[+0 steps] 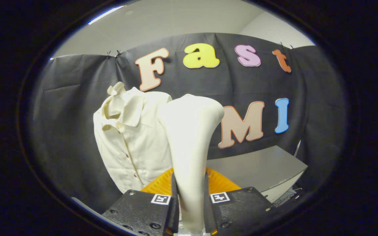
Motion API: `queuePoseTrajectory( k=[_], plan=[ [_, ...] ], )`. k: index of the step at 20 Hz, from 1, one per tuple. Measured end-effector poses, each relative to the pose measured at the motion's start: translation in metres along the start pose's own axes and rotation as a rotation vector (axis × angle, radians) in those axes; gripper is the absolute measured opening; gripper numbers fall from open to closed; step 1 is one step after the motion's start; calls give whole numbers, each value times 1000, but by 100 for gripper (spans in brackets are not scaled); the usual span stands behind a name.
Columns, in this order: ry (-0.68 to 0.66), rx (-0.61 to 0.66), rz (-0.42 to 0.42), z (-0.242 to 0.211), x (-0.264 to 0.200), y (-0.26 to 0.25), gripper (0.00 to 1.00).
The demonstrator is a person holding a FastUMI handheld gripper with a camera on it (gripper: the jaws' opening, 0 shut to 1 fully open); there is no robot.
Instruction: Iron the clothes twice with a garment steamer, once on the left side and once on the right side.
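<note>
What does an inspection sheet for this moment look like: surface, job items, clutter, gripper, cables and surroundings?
Surface: a grey table stands beyond the fingers, against the black cloth wall; its visible top is bare.
Job's things: a cream garment steamer stands upright between the fingers, its wide head at the top. A cream buttoned shirt hangs in front of the cloth wall, beside and partly behind the steamer head.
Clutter: an orange ribbed thing sits just ahead of the fingers, behind the steamer handle; what it is cannot be told.
Gripper: the gripper has both fingers pressed on the steamer handle.
Cables: thin lines show below the table's edge; too small to tell.
Surroundings: pale ceiling above the cloth.
</note>
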State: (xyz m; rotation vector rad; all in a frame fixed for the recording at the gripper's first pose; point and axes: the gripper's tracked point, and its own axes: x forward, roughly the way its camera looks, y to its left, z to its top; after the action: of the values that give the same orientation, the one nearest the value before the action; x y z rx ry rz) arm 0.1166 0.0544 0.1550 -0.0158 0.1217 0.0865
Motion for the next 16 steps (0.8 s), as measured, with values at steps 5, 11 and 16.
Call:
queuePoseTrajectory(
  k=[5, 11, 16],
  plan=[
    [-58, -8, 55, 11, -8, 80, 29],
    [-61, 13, 138, -6, 10, 171, 29],
    [-59, 23, 185, -25, 40, 229, 29]
  ],
)
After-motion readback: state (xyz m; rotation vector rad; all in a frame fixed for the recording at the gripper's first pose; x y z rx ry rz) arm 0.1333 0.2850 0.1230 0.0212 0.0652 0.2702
